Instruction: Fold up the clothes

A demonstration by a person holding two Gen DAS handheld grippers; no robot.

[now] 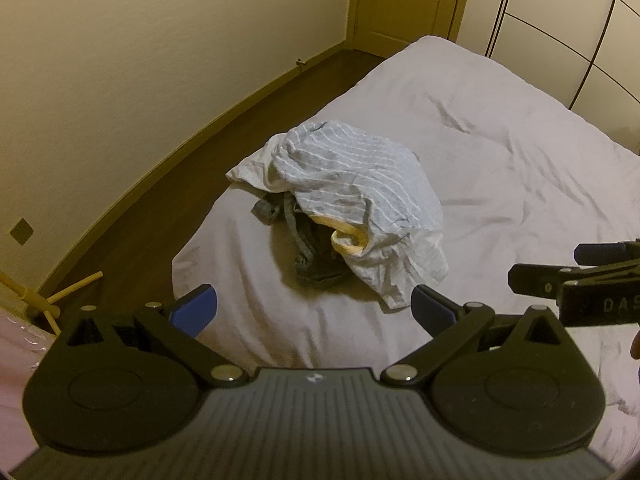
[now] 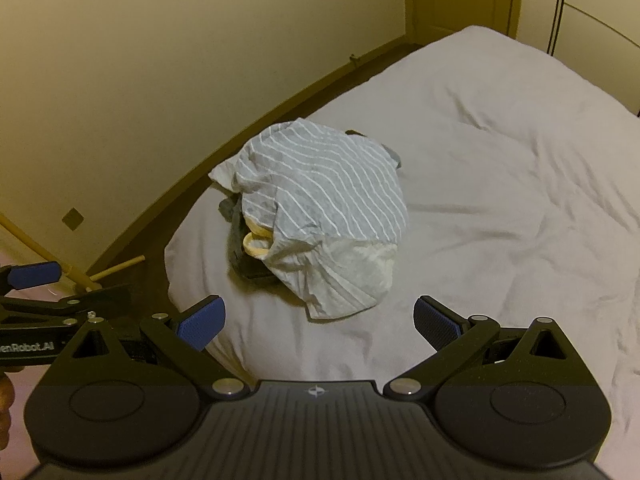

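While both grippers hovered spread wide and empty, the heap of clothes (image 1: pixel 352 208) sat unfolded near the bed's corner.

Nearest, the left gripper (image 1: pixel 314 312) showed its blue pads (image 1: pixel 196 310) far apart, nothing between them; the right gripper (image 2: pixel 318 322) stood the same, jaws wide, holding nothing. Both hung above the pale bedsheet (image 2: pixel 500 208), just short of the heap and apart from it. On top lay a grey striped shirt (image 2: pixel 324 200), crumpled, its white inside (image 2: pixel 352 276) turned out toward the grippers. Beneath it showed a yellow-edged garment (image 1: pixel 348 240) and a dark grey piece (image 1: pixel 308 256), partly hidden. Beyond, dark floor (image 1: pixel 240 112), cream wall, a door (image 1: pixel 412 0) and wardrobe fronts (image 1: pixel 580 32).
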